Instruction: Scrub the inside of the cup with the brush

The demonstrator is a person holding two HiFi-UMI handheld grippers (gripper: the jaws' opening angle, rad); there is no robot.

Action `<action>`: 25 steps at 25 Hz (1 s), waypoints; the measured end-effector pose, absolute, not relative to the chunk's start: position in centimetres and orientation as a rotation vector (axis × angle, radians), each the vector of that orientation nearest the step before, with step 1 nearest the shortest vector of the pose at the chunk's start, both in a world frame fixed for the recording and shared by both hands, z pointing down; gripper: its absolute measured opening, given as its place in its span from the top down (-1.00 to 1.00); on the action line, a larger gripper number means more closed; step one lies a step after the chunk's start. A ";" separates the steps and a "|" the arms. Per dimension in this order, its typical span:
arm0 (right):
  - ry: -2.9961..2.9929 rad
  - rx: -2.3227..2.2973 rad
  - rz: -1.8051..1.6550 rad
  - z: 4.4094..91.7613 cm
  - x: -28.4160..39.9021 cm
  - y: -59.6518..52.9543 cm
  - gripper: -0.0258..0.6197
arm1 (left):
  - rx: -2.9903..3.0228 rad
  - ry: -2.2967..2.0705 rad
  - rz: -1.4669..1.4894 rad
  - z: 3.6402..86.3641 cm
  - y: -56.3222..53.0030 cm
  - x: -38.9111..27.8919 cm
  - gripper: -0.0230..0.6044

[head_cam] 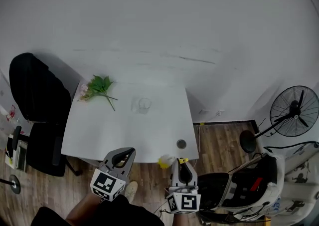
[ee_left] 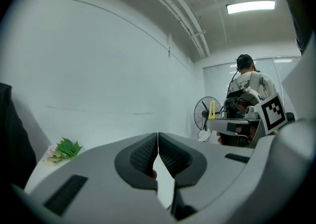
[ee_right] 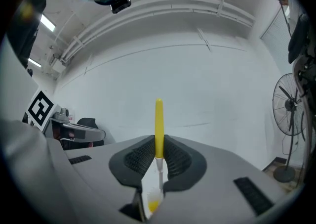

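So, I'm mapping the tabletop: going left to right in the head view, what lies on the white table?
In order: green leafy sprig with pink flowers → clear glass cup → small dark round disc.

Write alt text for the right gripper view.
The right gripper is clamped on a yellow brush, its handle rising between the closed jaws at the picture's centre. Behind is a plain white wall, with a standing fan at the right edge.
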State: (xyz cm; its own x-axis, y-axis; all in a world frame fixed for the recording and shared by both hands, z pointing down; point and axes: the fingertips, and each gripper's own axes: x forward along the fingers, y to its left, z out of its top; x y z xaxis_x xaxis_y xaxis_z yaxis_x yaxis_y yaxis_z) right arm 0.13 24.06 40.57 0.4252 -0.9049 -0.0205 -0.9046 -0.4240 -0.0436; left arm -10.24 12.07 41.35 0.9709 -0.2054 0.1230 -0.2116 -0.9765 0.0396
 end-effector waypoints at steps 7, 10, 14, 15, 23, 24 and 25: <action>1.646 -2.627 0.018 40.3 3.6 18.8 0.72 | 3.075 -0.295 0.164 41.5 6.6 -6.4 0.85; 1.638 -2.632 0.030 40.2 4.8 16.9 0.72 | 3.076 -0.286 0.156 41.6 4.7 -5.1 0.85; 1.648 -2.631 0.037 40.1 5.9 15.6 0.72 | 3.078 -0.284 0.149 41.6 3.5 -3.7 0.85; 1.653 -2.630 0.038 40.0 6.0 15.3 0.72 | 3.078 -0.285 0.147 41.5 3.3 -3.6 0.85; 1.706 -2.595 0.049 39.1 8.3 13.0 0.72 | 3.069 -0.352 0.137 40.8 1.2 -1.9 0.85; 1.719 -2.586 0.049 39.2 8.7 12.5 0.72 | 3.067 -0.371 0.136 40.9 0.9 -1.7 0.85; 1.734 -2.577 0.050 39.4 9.2 12.0 0.72 | 3.063 -0.393 0.137 41.1 0.4 -1.5 0.85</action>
